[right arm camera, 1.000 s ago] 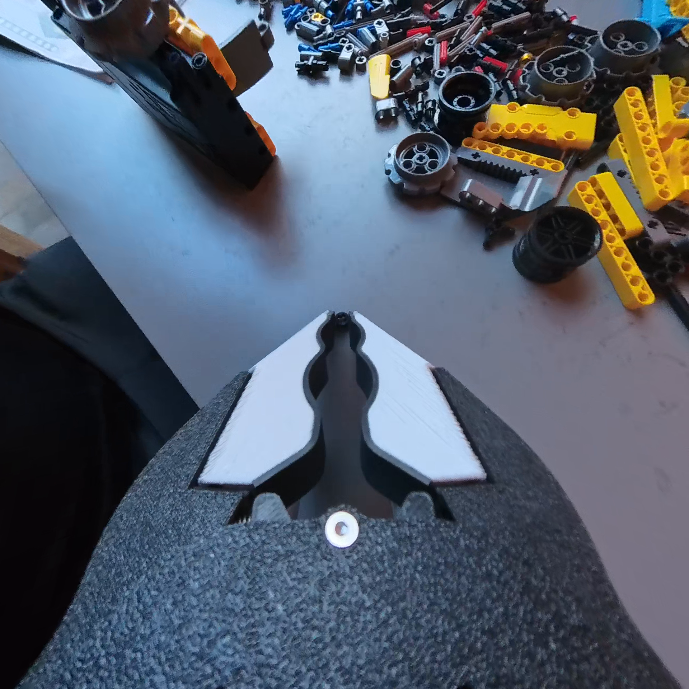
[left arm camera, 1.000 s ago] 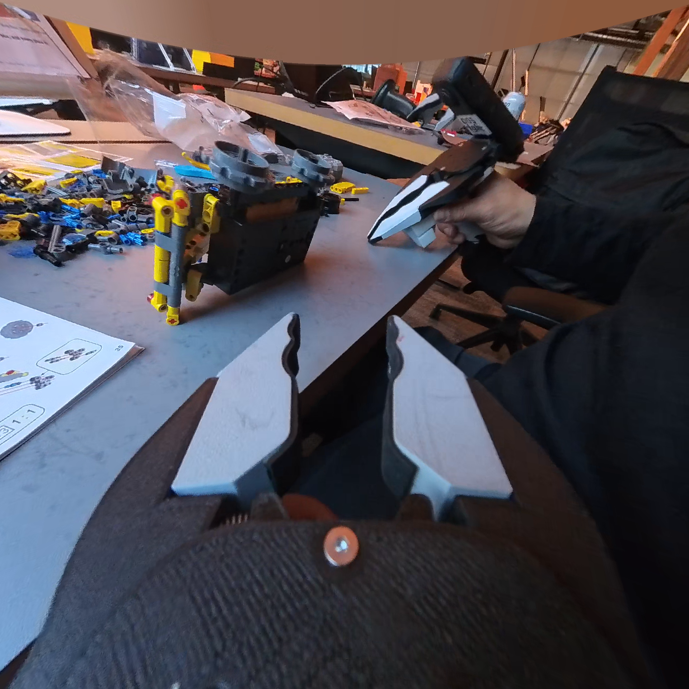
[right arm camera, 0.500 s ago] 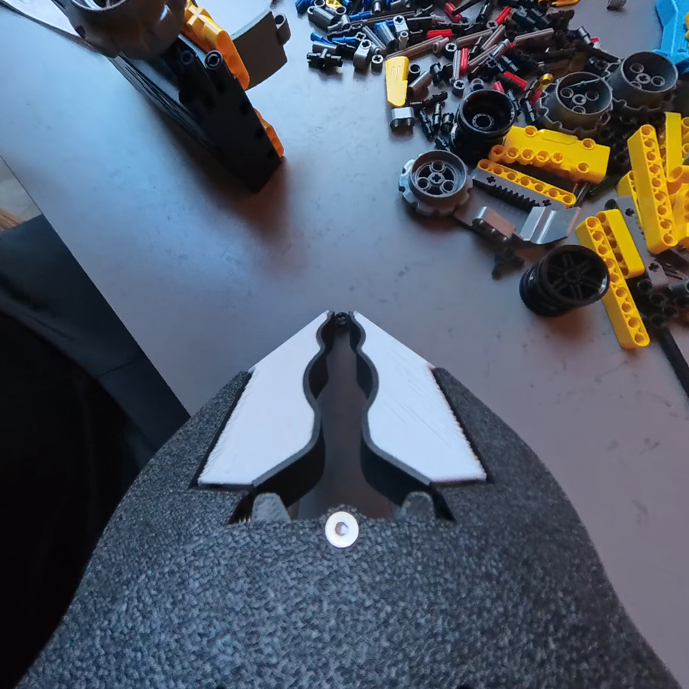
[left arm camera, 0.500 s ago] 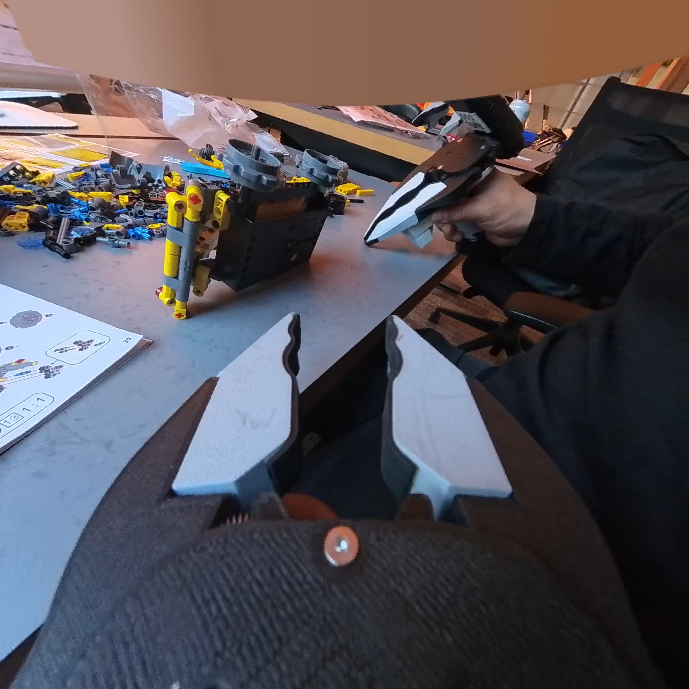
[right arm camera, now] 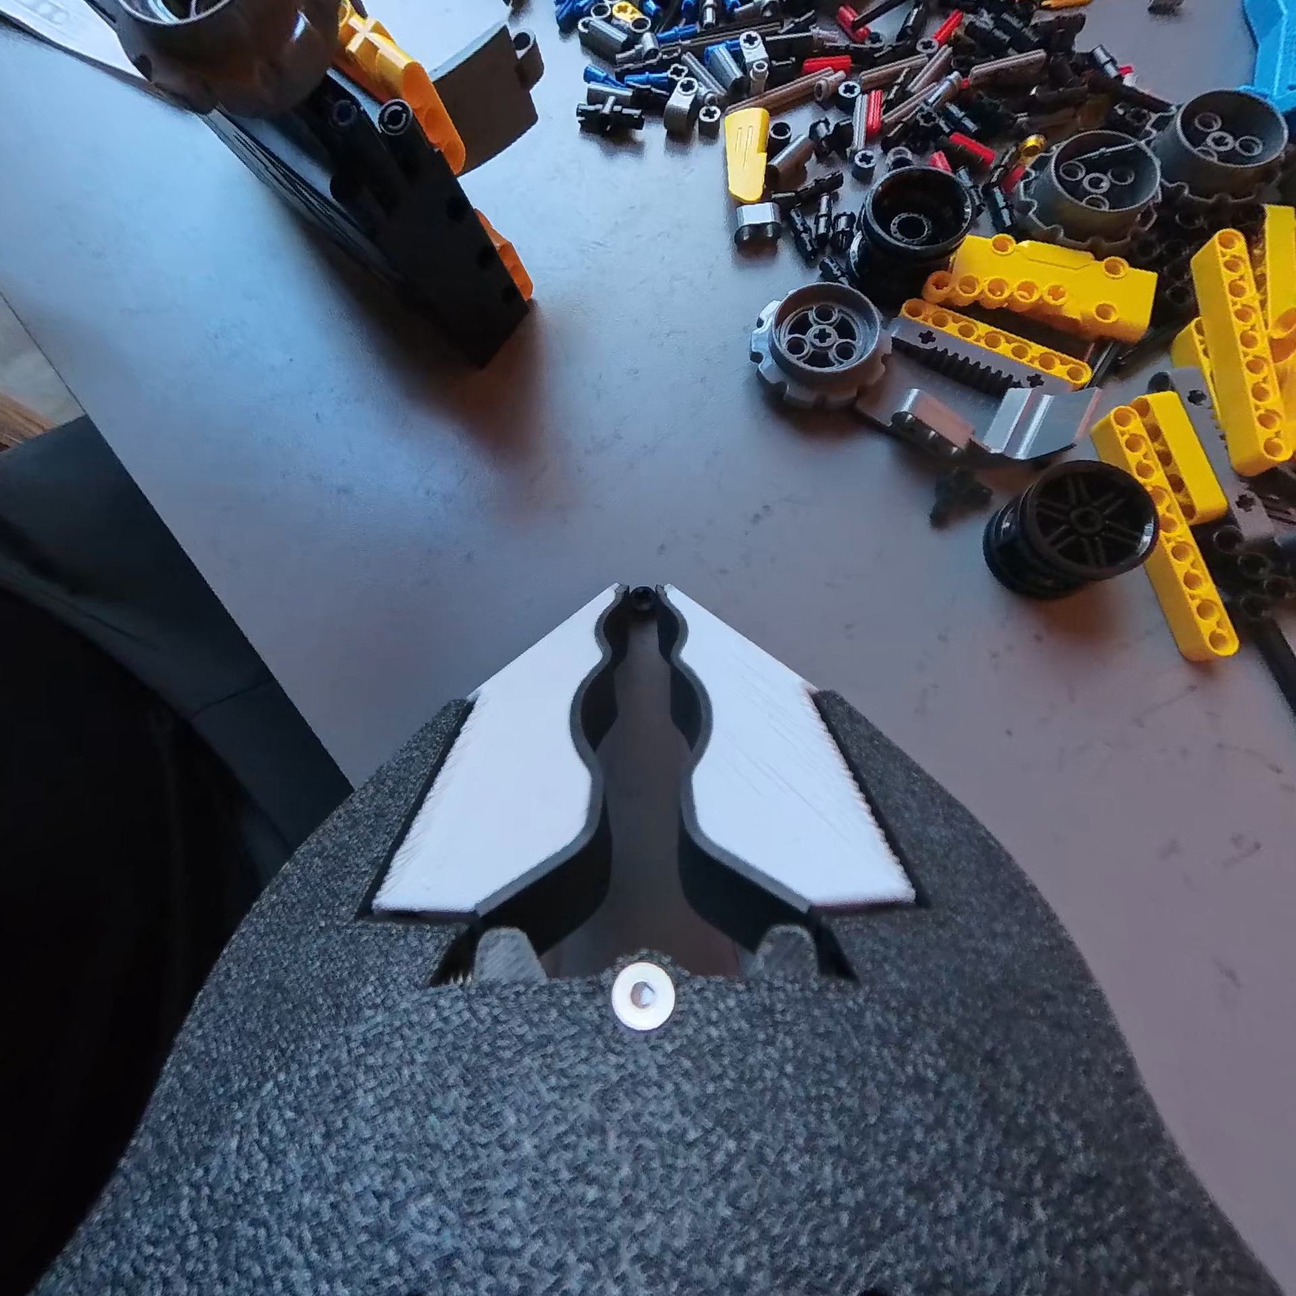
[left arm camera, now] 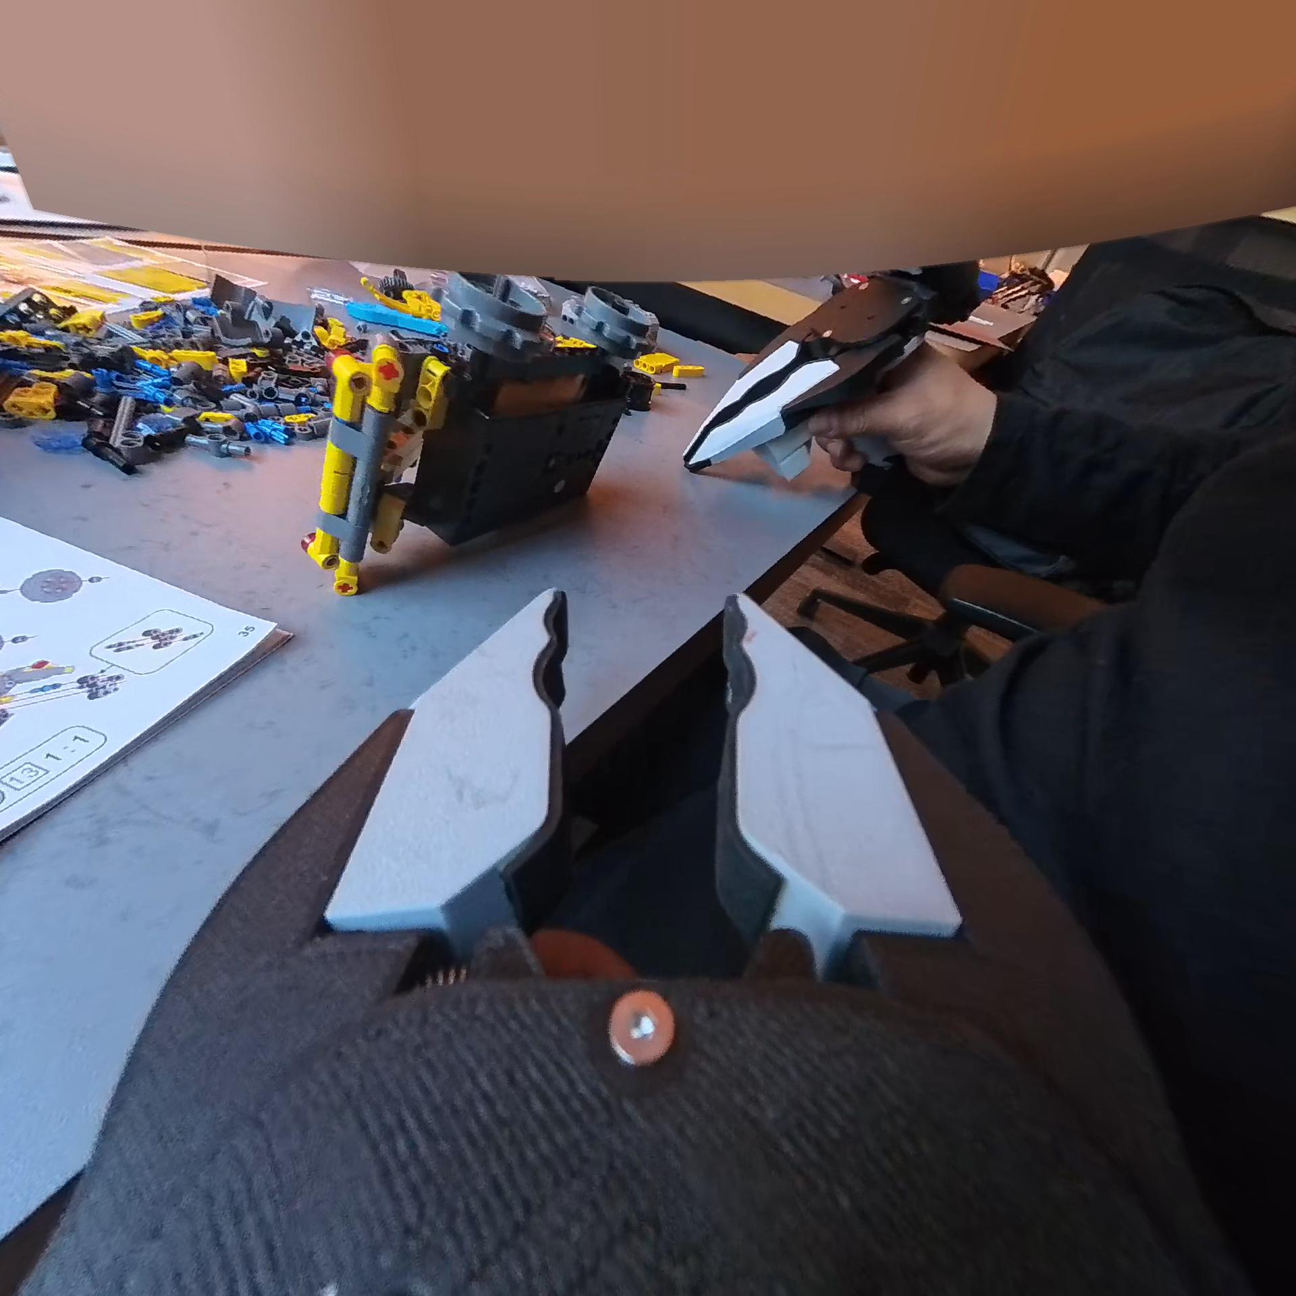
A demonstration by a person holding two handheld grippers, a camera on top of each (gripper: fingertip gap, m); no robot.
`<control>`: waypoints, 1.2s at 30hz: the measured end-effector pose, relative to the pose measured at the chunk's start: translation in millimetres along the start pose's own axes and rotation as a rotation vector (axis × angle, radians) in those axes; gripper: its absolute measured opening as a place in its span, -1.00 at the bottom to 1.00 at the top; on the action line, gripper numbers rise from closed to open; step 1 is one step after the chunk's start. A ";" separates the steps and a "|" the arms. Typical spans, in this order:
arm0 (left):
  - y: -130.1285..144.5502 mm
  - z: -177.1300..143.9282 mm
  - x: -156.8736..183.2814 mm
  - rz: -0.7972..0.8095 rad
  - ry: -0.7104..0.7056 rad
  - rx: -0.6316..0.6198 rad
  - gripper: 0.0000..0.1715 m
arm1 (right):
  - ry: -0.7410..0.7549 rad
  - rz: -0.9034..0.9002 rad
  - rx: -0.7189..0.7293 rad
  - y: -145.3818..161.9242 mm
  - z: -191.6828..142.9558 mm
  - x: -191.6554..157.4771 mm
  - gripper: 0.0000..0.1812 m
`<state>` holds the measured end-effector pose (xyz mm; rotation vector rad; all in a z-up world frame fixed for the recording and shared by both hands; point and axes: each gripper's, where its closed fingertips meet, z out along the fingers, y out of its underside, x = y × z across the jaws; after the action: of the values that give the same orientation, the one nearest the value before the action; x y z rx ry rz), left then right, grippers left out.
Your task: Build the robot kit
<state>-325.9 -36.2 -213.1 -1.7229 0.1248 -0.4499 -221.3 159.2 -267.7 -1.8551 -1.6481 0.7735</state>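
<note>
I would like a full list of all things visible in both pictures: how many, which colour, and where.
half-built brick model: one, black and yellow with grey wheels on top, middle of the table
loose building parts: many, yellow, black, blue, red, grey, spread over the far table
black wheel: one, lying beside the yellow beams
instruction booklet: one, white, open at the table's near left
table: one, grey
small black pin: one, pinched at the right claw's tips
left claw: grey fingers apart, empty, over the table edge
right claw: closed on the pin, above bare table
hand: one, dark sleeve, holding the right claw
</note>
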 end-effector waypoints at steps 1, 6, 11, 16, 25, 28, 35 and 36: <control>-0.7 -0.3 -0.4 -0.003 0.000 0.005 -0.52 | -0.002 0.003 0.001 -0.2 0.1 0.1 -0.93; -1.3 -1.2 -1.4 -0.013 0.002 0.011 -0.52 | -0.012 0.019 0.004 -1.0 0.6 0.6 -0.92; -1.4 -1.1 -1.4 -0.022 0.009 0.014 -0.53 | -0.021 0.035 0.008 -1.9 1.2 1.0 -0.93; -2.2 -1.6 -3.3 -0.041 0.010 0.022 -0.53 | -0.019 0.031 0.009 -2.5 1.6 1.0 -0.92; -2.5 -1.4 -4.3 -0.063 0.019 0.028 -0.53 | -0.025 0.029 0.010 -6.0 5.1 1.1 -0.93; -3.0 -2.0 -5.3 -0.070 0.018 0.032 -0.53 | -0.025 0.026 0.010 -7.1 6.2 1.2 -0.93; -3.0 -2.5 -5.5 -0.083 0.024 0.034 -0.53 | -0.022 0.027 0.010 -7.8 7.1 1.7 -0.92; -3.1 -2.7 -5.7 -0.082 0.024 0.034 -0.53 | -0.022 0.027 0.010 -7.8 7.1 1.7 -0.92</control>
<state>-332.5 -36.2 -211.0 -1.6937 0.0629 -0.5305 -231.7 161.9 -267.2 -1.8716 -1.6326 0.8149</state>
